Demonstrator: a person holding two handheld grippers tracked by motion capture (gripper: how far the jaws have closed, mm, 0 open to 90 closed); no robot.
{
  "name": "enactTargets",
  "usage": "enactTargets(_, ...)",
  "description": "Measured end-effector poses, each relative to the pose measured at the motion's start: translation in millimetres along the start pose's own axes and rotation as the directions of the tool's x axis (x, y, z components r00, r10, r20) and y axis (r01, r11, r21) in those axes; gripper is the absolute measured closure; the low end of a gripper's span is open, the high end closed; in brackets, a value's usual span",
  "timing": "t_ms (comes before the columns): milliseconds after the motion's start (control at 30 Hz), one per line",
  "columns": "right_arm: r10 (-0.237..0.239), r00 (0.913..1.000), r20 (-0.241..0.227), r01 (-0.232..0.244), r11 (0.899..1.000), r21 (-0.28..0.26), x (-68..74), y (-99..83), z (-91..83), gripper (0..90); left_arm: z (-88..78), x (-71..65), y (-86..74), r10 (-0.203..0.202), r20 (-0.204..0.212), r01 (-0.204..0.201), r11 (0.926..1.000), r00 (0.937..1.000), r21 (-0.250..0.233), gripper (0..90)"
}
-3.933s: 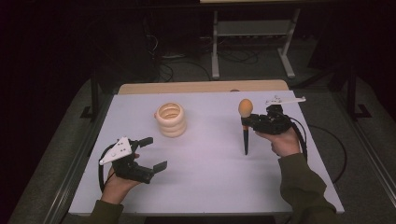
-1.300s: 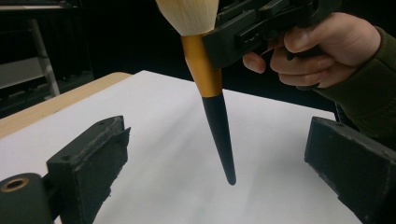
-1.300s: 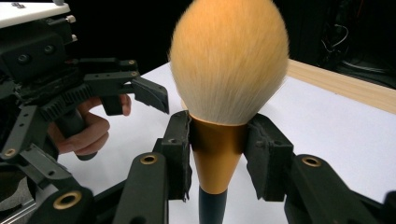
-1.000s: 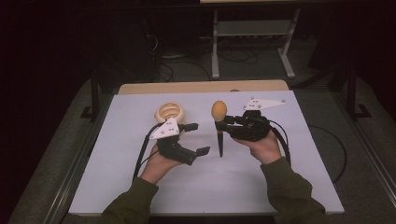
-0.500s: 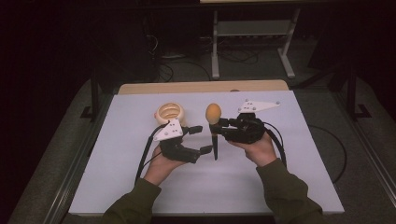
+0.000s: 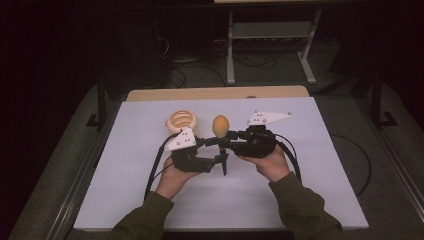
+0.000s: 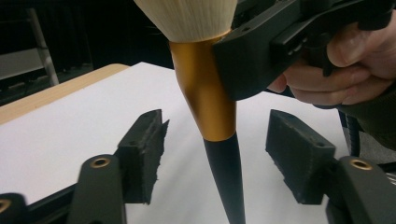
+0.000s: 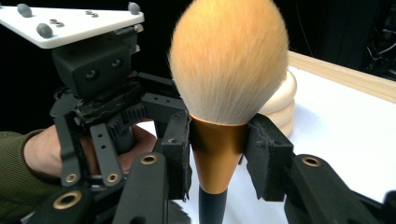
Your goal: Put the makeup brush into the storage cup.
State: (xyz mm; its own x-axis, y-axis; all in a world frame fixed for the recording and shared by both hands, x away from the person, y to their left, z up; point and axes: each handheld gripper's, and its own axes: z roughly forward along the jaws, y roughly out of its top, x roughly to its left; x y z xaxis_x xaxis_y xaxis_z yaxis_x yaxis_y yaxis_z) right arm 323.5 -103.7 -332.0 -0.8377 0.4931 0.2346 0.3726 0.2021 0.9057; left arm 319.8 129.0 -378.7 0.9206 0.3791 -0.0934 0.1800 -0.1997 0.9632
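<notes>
A makeup brush [image 6: 220, 125] with a pale orange bristle head [image 8: 229, 60], a gold ferrule [image 7: 205, 98] and a black handle stands upright above the white table. My right gripper [image 6: 226, 141] is shut on the ferrule, and its pads [image 8: 180, 154] press on both sides of it. My left gripper [image 6: 216, 151] faces it from the left. Its jaws have just been closing, with the brush's lower ferrule and handle between them. Its pads [image 7: 144, 149] stand apart from the brush on either side. A stack of beige rings [image 6: 182, 121] sits just behind my left hand.
The white tabletop [image 6: 325, 175] has a wooden strip [image 6: 215, 93] along its far edge. A metal stand [image 6: 270, 35] and cables lie on the dark floor beyond. Both hands meet near the table's middle.
My right gripper has carried the brush leftward, in between my left gripper's jaws. Those jaws stand narrower around the handle than before.
</notes>
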Motion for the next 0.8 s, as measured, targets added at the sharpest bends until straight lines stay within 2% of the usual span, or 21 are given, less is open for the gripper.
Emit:
enactTargets(367, -0.006, 0.9996, -0.028, 0.006, 1.000, 0.001, 3.6, -2.5, 6.2, 61.4, 0.2, -0.2, -1.1, 0.003, 0.004, -0.003, 1.0000, 1.0000, 0.006, 53.4)
enactTargets(800, -0.008, 0.9994, -0.033, 0.009, 1.000, 0.007, 4.6, -3.6, 8.5, 61.4, -2.1, 0.5, -1.2, -0.016, 0.008, 0.016, 0.9998, 0.9998, 0.008, 64.9)
